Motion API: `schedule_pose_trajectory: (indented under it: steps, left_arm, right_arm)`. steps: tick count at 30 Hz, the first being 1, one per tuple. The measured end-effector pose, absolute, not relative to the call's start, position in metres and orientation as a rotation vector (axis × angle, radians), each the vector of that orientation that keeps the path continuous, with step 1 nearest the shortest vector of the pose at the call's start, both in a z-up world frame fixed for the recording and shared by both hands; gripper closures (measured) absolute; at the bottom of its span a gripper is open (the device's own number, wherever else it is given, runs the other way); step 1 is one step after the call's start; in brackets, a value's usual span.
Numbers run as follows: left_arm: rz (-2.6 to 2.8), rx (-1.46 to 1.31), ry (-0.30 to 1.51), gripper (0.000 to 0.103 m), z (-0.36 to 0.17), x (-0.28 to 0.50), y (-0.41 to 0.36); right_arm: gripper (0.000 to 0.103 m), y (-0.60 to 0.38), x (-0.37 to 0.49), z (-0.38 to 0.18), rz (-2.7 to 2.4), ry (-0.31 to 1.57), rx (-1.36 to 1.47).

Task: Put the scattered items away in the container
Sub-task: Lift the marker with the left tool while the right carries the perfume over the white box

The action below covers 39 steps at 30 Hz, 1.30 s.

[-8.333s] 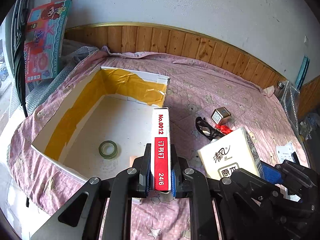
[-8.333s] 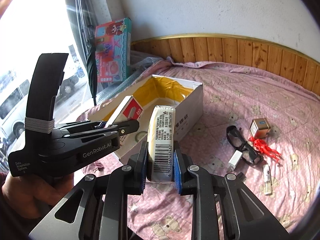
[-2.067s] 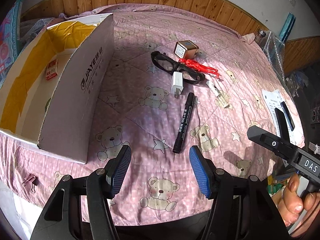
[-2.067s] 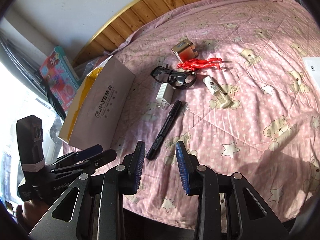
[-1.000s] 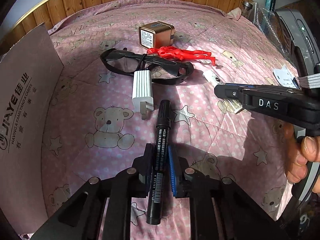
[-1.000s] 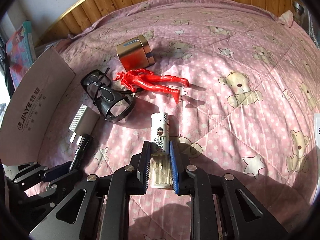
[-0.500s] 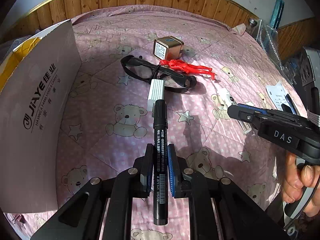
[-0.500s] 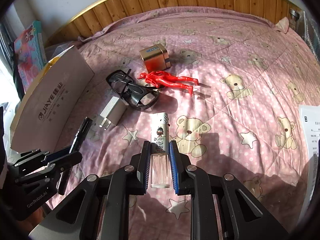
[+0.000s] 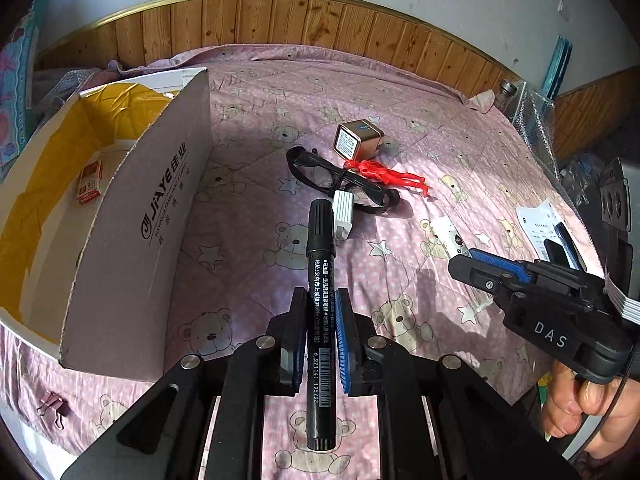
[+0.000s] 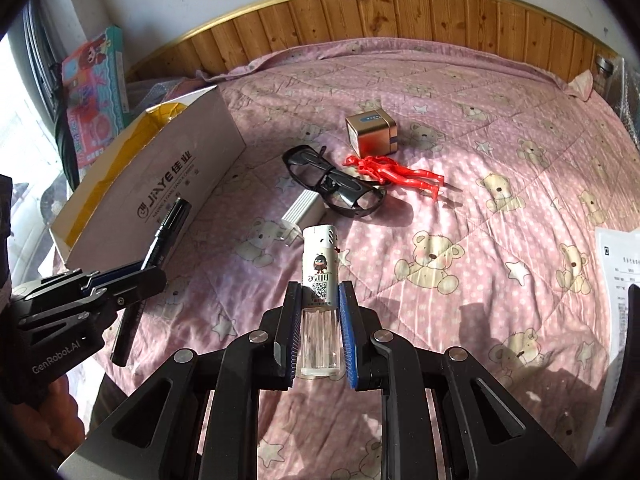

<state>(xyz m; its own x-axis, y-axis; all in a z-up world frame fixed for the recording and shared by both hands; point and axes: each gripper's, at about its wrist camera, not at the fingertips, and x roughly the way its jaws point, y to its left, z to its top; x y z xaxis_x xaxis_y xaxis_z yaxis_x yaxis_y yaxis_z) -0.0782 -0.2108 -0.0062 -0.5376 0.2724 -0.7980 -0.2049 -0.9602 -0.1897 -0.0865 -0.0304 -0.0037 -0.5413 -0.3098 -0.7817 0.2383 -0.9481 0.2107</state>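
My left gripper (image 9: 320,312) is shut on a black marker (image 9: 320,280), held above the pink bedspread to the right of the open cardboard box (image 9: 152,200). My right gripper (image 10: 320,320) is shut on a small clear bottle with a white cap (image 10: 320,272), also lifted off the bed. On the bedspread lie black glasses (image 10: 336,188), a white charger plug (image 10: 300,210), a red toy figure (image 10: 392,172) and a small copper tin (image 10: 372,134). A small red and white box (image 9: 90,182) lies inside the cardboard box.
A pink binder clip (image 9: 52,404) lies near the bed's front edge left of the box. Papers (image 10: 616,272) sit at the right. A toy package (image 10: 96,92) leans by the wall behind the box. A hand (image 9: 576,400) holds the right gripper.
Both grippers have risen and pulled back with the marker and the bottle. The box now shows more of its yellow-lined inside in the left wrist view.
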Motion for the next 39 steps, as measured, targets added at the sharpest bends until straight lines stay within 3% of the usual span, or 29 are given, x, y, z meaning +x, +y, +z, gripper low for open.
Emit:
schedule_pose_trajectory:
  steps: [39]
  left_arm:
    - [2.794, -1.185, -0.433, 0.089, 0.059, -0.048, -0.362]
  right_arm:
    - [0.084, -0.160, -0.058, 0.058, -2.247, -0.009, 1.127]
